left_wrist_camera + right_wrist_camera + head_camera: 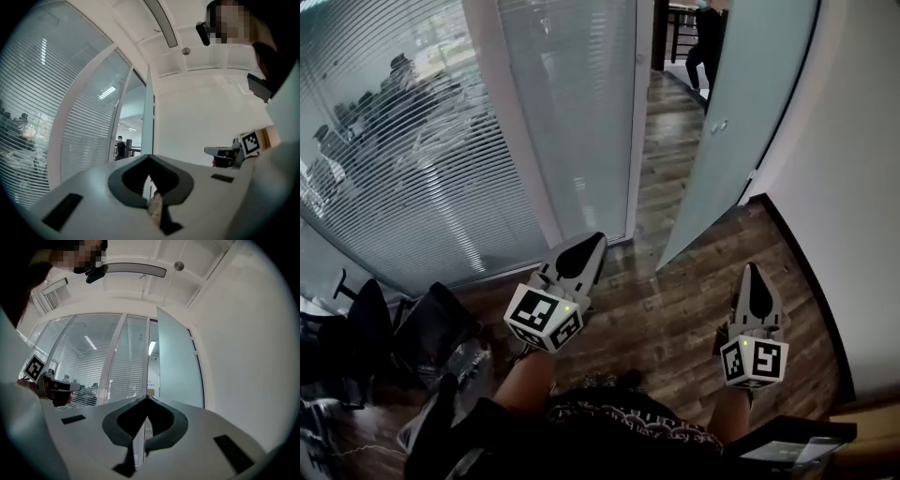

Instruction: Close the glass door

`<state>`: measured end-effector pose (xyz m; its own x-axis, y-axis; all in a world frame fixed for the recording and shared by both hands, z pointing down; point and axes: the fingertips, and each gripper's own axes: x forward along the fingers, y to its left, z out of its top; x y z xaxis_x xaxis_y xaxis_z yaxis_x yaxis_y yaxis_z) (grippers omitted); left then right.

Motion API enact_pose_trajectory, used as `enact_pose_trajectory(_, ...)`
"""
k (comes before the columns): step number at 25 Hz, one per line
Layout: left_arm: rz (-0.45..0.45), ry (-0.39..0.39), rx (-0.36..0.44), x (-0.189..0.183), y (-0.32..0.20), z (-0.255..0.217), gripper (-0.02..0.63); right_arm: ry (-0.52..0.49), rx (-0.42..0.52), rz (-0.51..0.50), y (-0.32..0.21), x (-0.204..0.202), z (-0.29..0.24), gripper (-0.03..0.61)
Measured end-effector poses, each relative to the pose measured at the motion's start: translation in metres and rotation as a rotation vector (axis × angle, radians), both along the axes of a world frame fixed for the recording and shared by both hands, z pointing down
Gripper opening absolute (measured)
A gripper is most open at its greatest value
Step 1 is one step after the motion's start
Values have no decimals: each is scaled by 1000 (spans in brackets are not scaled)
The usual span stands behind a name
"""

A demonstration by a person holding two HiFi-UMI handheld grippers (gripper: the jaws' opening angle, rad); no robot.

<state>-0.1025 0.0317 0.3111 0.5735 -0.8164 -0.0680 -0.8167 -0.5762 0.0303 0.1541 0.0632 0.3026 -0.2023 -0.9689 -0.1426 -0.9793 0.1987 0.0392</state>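
Observation:
The frosted glass door [752, 112] stands open, swung inward toward the white wall on the right, with the doorway gap [661, 141] to its left. My left gripper [596, 241] is shut and empty, and points at the foot of the door frame [641, 122]. My right gripper [754, 269] is also shut and empty, a short way back from the door's free edge and touching nothing. In the left gripper view the left gripper [149, 157] faces the door [149, 117] edge-on. In the right gripper view the right gripper [146, 397] points at the door panel [179, 366].
A glass wall with slatted blinds [412, 150] runs along the left. Dark office chairs [370, 328] stand at the lower left. A white wall [853, 187] bounds the right. A person [708, 47] stands in the corridor beyond the doorway. The floor [675, 319] is wood.

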Motion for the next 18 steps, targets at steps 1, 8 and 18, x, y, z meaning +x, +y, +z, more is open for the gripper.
enact_pose_trajectory(1, -3, -1, 0, 3, -8, -1, 2, 3, -1, -7, -10, 2, -2, 3)
enact_pose_trajectory(8, -46, 0, -19, 13, -50, 4, 2, 16, -12, -48, -64, 11, -2, 3)
enact_pose_trajectory(18, -29, -7, -18, 23, -130, 11, 2, 7, -20, -18, -136, 23, 8, 3)
